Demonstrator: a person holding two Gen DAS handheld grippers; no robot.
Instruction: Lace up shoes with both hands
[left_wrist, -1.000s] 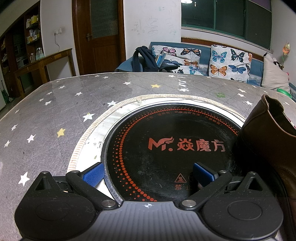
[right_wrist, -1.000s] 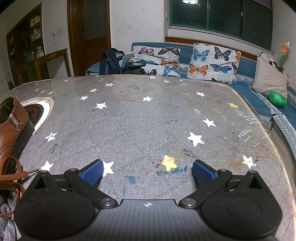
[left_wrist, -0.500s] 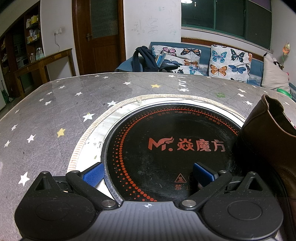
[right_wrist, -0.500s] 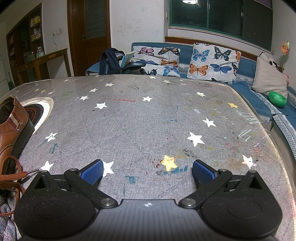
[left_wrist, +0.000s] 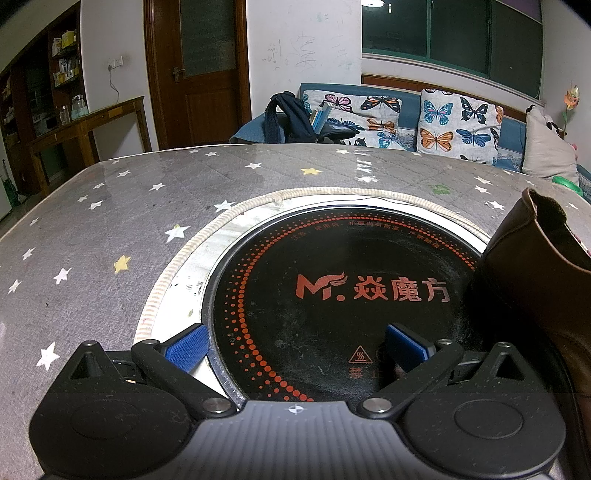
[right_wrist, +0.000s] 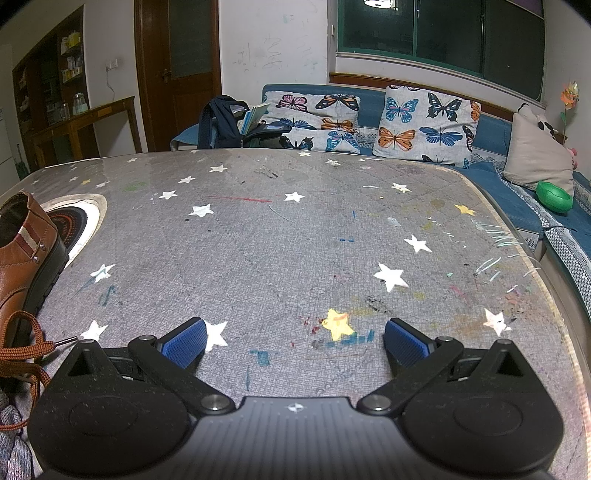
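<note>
A brown leather shoe (left_wrist: 546, 280) stands at the right edge of the left wrist view, its heel collar towards me and partly cut off by the frame. The right wrist view has the same shoe (right_wrist: 22, 266) at the far left, with its brown lace (right_wrist: 26, 354) lying loose on the table, the metal tip pointing right. My left gripper (left_wrist: 295, 349) is open above the black round cooktop (left_wrist: 332, 288), left of the shoe. My right gripper (right_wrist: 293, 341) is open over the star-patterned table (right_wrist: 295, 240), right of the lace, holding nothing.
The cooktop is set in a white ring in the grey tabletop (left_wrist: 110, 221). A blue sofa (right_wrist: 517, 206) with butterfly cushions (right_wrist: 424, 125) runs behind and to the right of the table. A green bowl (right_wrist: 554, 195) lies on it. A dark backpack (right_wrist: 221, 122) sits behind.
</note>
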